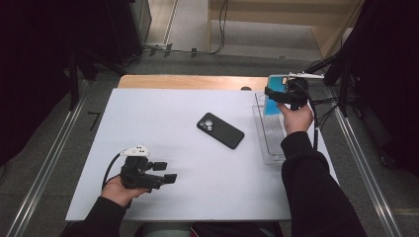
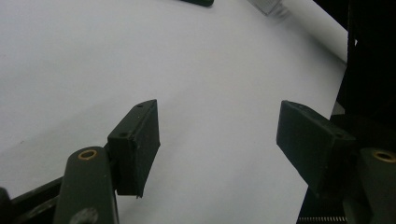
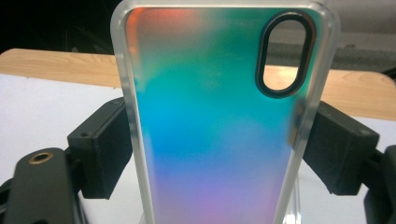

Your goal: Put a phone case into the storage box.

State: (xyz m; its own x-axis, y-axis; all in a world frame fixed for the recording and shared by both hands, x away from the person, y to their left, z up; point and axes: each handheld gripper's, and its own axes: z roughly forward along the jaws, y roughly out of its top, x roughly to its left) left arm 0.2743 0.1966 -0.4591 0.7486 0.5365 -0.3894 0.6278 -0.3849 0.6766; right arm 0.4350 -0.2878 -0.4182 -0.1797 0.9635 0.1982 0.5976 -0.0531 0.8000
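The right gripper (image 1: 276, 94) is clamping an iridescent phone case (image 3: 215, 121) by its two long edges, its black pads pressing on the frosted rim from either side, so the jaws are closed on the case and nothing more. In the right gripper view the case is standing upright between the jaws, its back shading from orange through teal to violet, with the oval camera cut-out at the upper right. In the high view the case is hanging over the far end of a clear plastic tray (image 1: 269, 148) that is sitting along the right edge of the white table (image 1: 148, 113). A black phone (image 1: 220, 130) is lying face down near the table's middle, well apart from the tray. The left gripper (image 1: 167, 173) is resting low at the near left, its jaws standing wide apart and gripping nothing.
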